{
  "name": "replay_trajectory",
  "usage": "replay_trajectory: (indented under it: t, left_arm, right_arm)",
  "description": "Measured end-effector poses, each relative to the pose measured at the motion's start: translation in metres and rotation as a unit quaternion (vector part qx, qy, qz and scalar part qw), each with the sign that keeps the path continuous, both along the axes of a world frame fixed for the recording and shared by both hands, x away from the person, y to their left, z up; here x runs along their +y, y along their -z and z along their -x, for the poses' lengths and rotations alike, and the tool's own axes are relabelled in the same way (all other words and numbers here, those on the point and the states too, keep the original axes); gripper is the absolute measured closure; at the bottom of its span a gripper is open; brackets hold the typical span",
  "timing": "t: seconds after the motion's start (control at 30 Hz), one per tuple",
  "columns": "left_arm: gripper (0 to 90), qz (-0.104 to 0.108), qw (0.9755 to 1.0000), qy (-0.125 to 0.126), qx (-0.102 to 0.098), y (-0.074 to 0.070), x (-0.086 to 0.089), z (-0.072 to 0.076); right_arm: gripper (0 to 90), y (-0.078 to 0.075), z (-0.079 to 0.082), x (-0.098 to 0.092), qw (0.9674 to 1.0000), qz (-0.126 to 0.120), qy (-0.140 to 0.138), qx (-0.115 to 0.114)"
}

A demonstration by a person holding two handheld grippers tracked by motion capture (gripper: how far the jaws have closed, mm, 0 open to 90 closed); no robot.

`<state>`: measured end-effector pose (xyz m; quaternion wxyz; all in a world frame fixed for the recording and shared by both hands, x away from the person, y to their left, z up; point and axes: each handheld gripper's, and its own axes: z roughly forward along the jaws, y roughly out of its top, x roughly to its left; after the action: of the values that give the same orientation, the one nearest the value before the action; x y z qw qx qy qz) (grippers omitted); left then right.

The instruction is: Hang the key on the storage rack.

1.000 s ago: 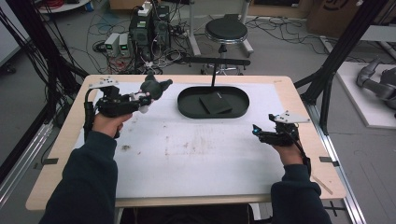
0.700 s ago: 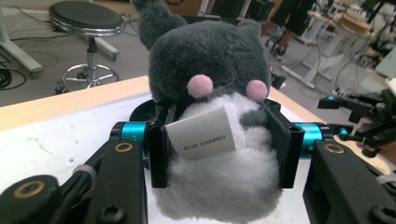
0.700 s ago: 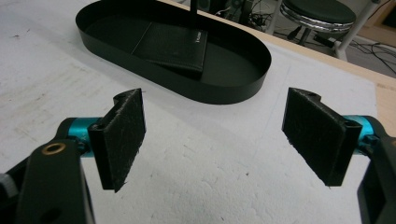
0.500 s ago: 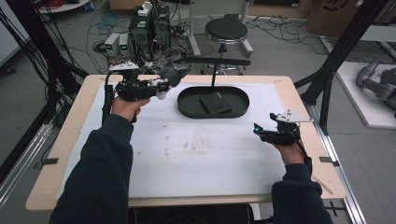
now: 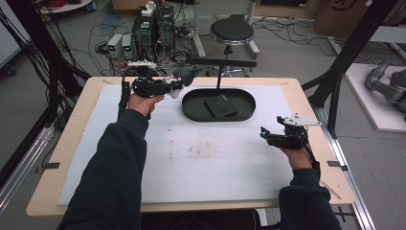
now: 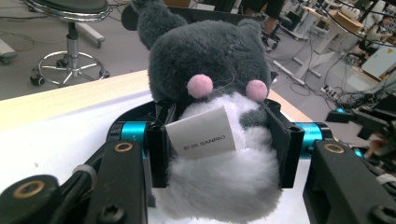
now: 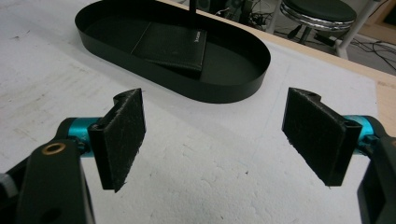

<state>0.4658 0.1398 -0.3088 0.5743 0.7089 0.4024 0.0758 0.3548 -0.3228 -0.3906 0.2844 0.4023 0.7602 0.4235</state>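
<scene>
Above white mat (image 5: 201,158) — plush toy (image 6: 219,116) clamped between left gripper (image 6: 219,149) fingers

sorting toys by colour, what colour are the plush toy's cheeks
Pink, on the plush toy; clearest in the left gripper view.

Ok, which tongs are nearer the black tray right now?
Left. The left tongs, shut on the plush toy, are just beside the black tray at its left end. The right tongs sit open over the white mat, well short of the tray's right end.
</scene>
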Motion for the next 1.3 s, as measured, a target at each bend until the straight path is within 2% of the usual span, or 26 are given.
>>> replay_trajectory:
  t: [0.13,0.23,0.4,0.57,0.77,0.83,0.97,1.07,1.2,1.3]
  left_arm:
    - [51.9,0.002,0.9998,-0.017,-0.003,0.0,-0.004,-0.009]
    - [51.9,-0.005,0.9991,-0.042,-0.003,0.002,-0.004,-0.015]
    - [51.8,-0.025,0.9952,-0.094,0.008,0.013,0.002,-0.022]
    - [51.8,-0.053,0.9924,-0.11,0.008,0.026,-0.004,-0.026]
    - [50.3,-0.109,0.9877,-0.112,0.004,0.045,-0.024,-0.031]
    - [48.5,-0.128,0.9847,-0.119,0.004,0.051,-0.03,-0.033]
    - [44.7,-0.142,0.9819,-0.125,0.015,0.064,-0.033,-0.035]
    - [41.0,-0.141,0.9825,-0.119,0.022,0.073,-0.031,-0.033]
    - [33.6,-0.137,0.9821,-0.125,0.034,0.08,-0.018,-0.029]
    - [30.0,-0.122,0.9838,-0.128,0.033,0.08,-0.006,-0.022]
  right_arm:
    - [21.9,0.0,0.0,0.0,1.0,0.0,-0.001,0.0]
    - [21.9,0.0,0.0,0.0,1.0,-0.002,-0.001,0.0]
    - [21.9,0.001,0.001,-0.001,1.0,0.0,-0.001,0.001]
    - [21.9,0.001,0.001,-0.001,1.0,0.001,-0.002,0.001]
    - [21.9,0.002,0.002,-0.001,1.0,0.001,-0.002,0.004]
    - [21.9,0.003,0.003,-0.002,1.0,0.0,-0.001,0.005]
    - [21.9,0.003,0.003,-0.004,1.0,-0.002,-0.002,0.002]
    - [21.9,0.003,0.003,-0.005,1.0,-0.001,-0.003,0.001]
    - [21.9,0.004,0.003,-0.003,1.0,0.003,-0.008,0.001]
    - [21.9,0.005,0.003,0.0,0.9999,0.011,-0.013,-0.002]
